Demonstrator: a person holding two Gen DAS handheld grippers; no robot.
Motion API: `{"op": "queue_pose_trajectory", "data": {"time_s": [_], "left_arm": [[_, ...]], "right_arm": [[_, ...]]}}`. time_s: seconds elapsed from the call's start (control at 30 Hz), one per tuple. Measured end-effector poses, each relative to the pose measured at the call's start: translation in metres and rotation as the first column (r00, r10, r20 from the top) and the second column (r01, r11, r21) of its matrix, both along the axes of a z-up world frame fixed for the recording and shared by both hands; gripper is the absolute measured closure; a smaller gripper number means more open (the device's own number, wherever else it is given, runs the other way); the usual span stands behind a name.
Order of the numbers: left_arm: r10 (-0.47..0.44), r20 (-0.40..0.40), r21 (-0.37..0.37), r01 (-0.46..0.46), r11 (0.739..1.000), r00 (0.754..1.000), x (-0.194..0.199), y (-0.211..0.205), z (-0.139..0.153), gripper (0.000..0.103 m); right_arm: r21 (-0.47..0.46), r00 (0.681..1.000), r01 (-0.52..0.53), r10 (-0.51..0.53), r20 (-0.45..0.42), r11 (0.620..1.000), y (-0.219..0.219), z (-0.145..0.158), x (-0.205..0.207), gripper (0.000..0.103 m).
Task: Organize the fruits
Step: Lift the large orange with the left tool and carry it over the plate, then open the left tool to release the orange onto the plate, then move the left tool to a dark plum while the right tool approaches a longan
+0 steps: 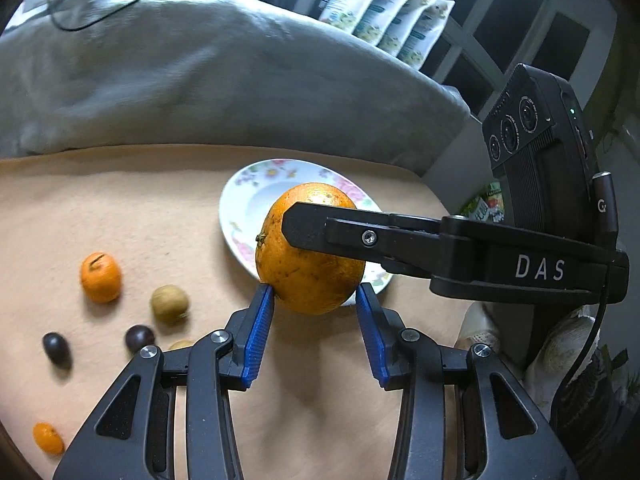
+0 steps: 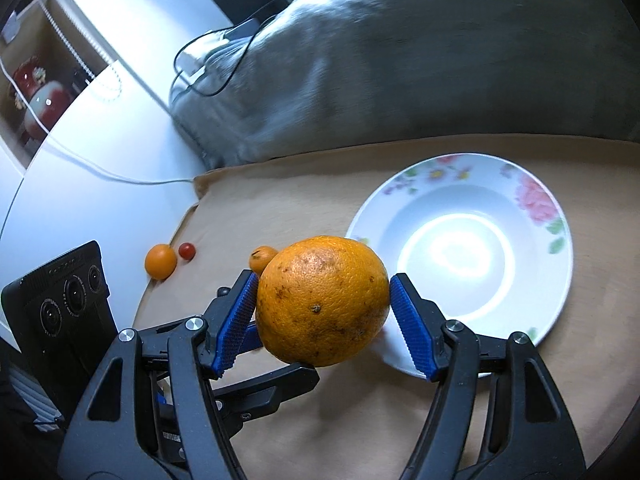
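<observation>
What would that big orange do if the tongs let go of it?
Probably drop and roll: the big orange is rounded and hangs above the cloth. Its pitted skin likely helps the blue pads grip. It looks firm, so it should keep its shape.

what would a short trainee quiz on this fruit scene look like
1. True or false: the white floral-rimmed plate holds fruit.
2. What does the right tool grip?
3. The small red round fruit lies beside: A) a small orange fruit B) the plate C) a banana.
Key: 1 false. 2 the large speckled orange. 3 A.
</observation>
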State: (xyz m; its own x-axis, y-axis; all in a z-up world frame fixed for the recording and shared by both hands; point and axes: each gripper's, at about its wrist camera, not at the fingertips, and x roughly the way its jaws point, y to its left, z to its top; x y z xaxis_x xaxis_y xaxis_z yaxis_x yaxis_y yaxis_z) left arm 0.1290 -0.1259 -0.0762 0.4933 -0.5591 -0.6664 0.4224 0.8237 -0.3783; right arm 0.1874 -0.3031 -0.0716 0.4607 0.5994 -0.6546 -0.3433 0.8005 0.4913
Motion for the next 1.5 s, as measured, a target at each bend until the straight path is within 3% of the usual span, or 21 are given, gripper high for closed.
{"op": "queue_pose_trajectory", "data": {"time_s": [0.2, 0.4, 0.57, 0.63, 0.77, 0.93, 1.1, 1.5], "left_arm": [[-0.019, -0.001, 0.025, 0.019, 0.999, 1.0, 0.001, -0.018, -0.003, 0.063], [-0.032, 0.026, 0.041, 0.031, 0.999, 0.999, 0.0, -0.029, 0.004, 0.067], [-0.023, 0.04, 0.051, 0.021, 0.998, 0.999, -0.003, -0.027, 0.009, 0.067], [-0.016, 0.047, 0.058, 0.013, 0.998, 0.999, -0.006, -0.022, 0.01, 0.067], [-0.009, 0.061, 0.075, 0.005, 0.997, 0.998, -0.012, -0.014, 0.013, 0.067], [0.015, 0.07, 0.081, -0.021, 0.996, 0.997, -0.019, -0.004, 0.015, 0.066], [0.053, 0.093, 0.086, -0.061, 0.994, 0.994, -0.026, 0.011, 0.02, 0.054], [0.162, 0.151, 0.103, -0.179, 0.978, 0.975, -0.05, 0.076, 0.024, 0.053]], "right_arm": [[0.002, 0.999, 0.034, -0.034, -0.017, 0.999, -0.017, -0.007, 0.004, 0.032], [-0.055, 0.995, 0.096, -0.098, -0.035, 0.994, -0.026, -0.019, 0.01, 0.032], [-0.023, 0.986, 0.16, -0.159, 0.039, 0.987, -0.047, -0.006, 0.006, 0.032], [-0.019, 0.984, 0.17, -0.169, 0.064, 0.985, -0.052, 0.002, 0.003, 0.032], [-0.024, 0.975, 0.192, -0.188, 0.115, 0.981, -0.061, 0.012, -0.004, 0.021], [-0.055, 0.97, 0.191, -0.18, 0.166, 0.98, -0.059, 0.02, -0.016, 0.02], [-0.08, 0.965, 0.181, -0.162, 0.206, 0.98, -0.055, 0.026, -0.029, 0.02], [-0.09, 0.954, 0.144, -0.114, 0.277, 0.986, -0.038, 0.029, -0.06, 0.02]]}}
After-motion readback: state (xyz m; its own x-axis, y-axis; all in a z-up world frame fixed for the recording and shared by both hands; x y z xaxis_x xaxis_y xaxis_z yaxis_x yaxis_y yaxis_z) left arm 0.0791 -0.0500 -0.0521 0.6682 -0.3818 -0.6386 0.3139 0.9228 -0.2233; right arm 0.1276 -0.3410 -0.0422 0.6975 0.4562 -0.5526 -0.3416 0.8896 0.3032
